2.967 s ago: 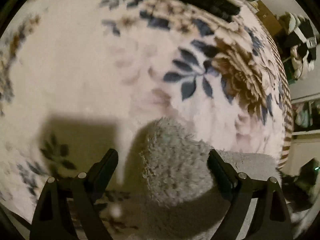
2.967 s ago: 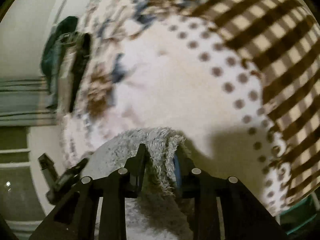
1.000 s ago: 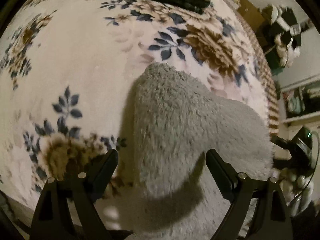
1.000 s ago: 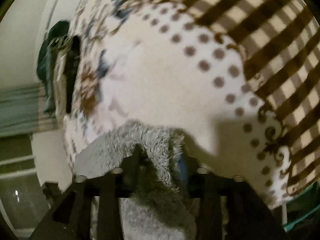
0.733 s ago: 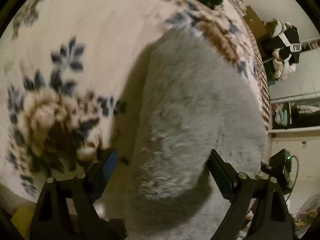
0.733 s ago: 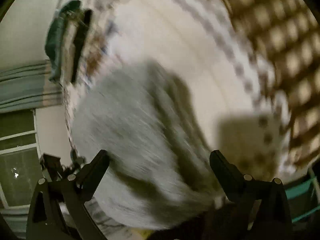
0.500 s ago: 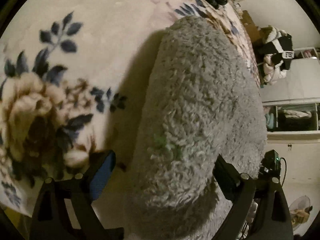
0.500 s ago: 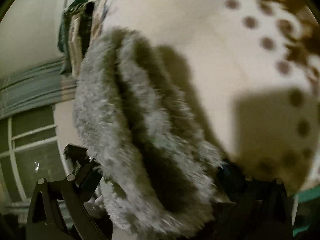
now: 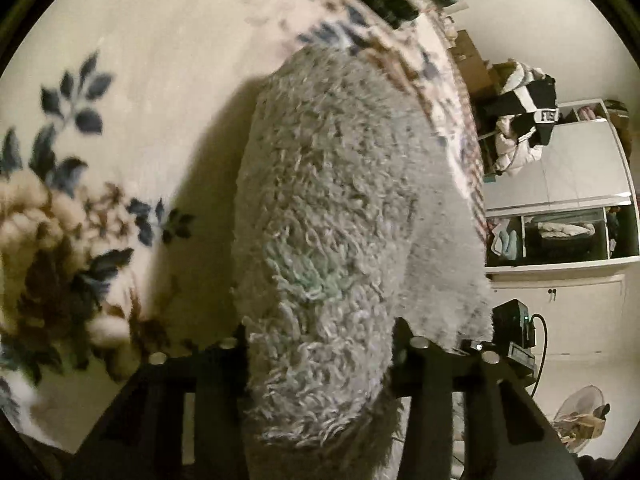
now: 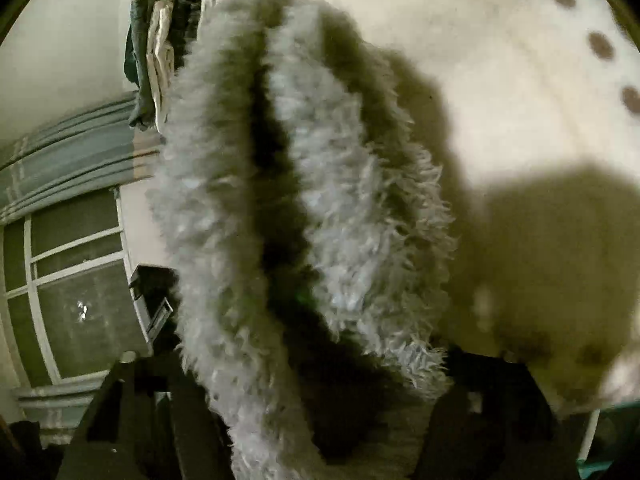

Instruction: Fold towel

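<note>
Towel: a shaggy grey towel [image 9: 332, 208] lies folded on the bed, running from the near edge away toward the far end; its near end fills the bottom of both views, and the lowest part is cut off by the frame.
Towel layers: in the right wrist view the towel [image 10: 332, 200] shows two thick layers with a dark gap between them; motion blur softens the pile.
Blanket: a cream blanket [image 9: 132, 92] with blue leaves and brown flowers lies under the towel and to its left; the far pattern is blurred.
Blanket, right side: brown dots [image 10: 600, 46] on cream, partly under a large dark shadow.
Left gripper: the left gripper [image 9: 320, 344] has its jaws closing with the towel's near end between them; both fingers sit against the pile.
Right gripper: the right gripper [image 10: 320, 392] is closing around both layers; its fingers are dark and half hidden, so contact is hard to judge.
Room beyond: shelves [image 9: 560, 236] far right, a window [image 10: 72, 292] far left.
</note>
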Tool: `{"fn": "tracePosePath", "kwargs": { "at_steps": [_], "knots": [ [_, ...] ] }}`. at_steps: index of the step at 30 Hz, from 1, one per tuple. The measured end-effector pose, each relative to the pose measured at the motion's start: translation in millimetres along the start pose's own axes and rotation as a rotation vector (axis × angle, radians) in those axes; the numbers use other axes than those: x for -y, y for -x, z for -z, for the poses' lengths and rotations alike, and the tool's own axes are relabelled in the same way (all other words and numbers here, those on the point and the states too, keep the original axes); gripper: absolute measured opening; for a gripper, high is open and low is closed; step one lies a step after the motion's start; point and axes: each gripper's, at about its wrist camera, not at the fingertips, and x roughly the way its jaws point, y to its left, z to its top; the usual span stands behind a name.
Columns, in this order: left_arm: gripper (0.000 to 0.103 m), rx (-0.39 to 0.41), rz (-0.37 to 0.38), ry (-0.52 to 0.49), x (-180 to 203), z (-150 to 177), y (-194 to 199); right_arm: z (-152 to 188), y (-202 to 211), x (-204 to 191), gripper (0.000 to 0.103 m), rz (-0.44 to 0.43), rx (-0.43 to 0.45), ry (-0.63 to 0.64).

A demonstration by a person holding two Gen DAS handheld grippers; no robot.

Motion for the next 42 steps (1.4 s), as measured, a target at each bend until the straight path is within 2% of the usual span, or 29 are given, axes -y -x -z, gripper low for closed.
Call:
{"fn": "tracePosePath", "kwargs": {
  "at_steps": [4, 9, 12, 15, 20, 23, 26, 30, 32, 36, 38, 42],
  "knots": [
    [0.036, 0.024, 0.022, -0.005, 21, -1, 27, 8, 10, -24, 0.048, 0.013, 0.055, 0.01],
    [0.036, 0.075, 0.022, -0.039, 57, -18, 76, 21, 36, -63, 0.046, -0.019, 0.09, 0.029],
    [0.036, 0.119, 0.022, -0.061, 80, -45, 109, 16, 47, -103, 0.046, -0.031, 0.096, 0.066],
    [0.036, 0.175, 0.023, -0.086, 101, -89, 135, -3, 54, -155, 0.046, -0.046, 0.104, 0.116],
    [0.036, 0.258, 0.029, -0.098, 114, -195, 162, -71, 48, -257, 0.046, -0.051, 0.149, 0.211],
    [0.036, 0.29, 0.03, -0.094, 112, -270, 167, -126, 31, -315, 0.046, -0.063, 0.178, 0.244],
    [0.036, 0.305, 0.022, -0.089, 101, -346, 162, -196, 1, -371, 0.046, -0.053, 0.198, 0.267],
    [0.036, 0.293, 0.006, -0.073, 86, -429, 139, -281, -38, -417, 0.046, -0.038, 0.207, 0.253],
    [0.037, 0.28, -0.005, -0.063, 76, -461, 128, -320, -59, -431, 0.046, -0.025, 0.207, 0.241],
    [0.038, 0.228, -0.058, -0.022, 45, -503, 99, -377, -90, -436, 0.046, 0.038, 0.199, 0.215],
    [0.04, 0.187, -0.094, 0.011, 27, -513, 87, -396, -106, -434, 0.046, 0.088, 0.189, 0.205],
    [0.055, 0.177, -0.156, 0.023, 17, -502, 87, -410, -119, -425, 0.048, 0.14, 0.165, 0.173]
  ]
}}
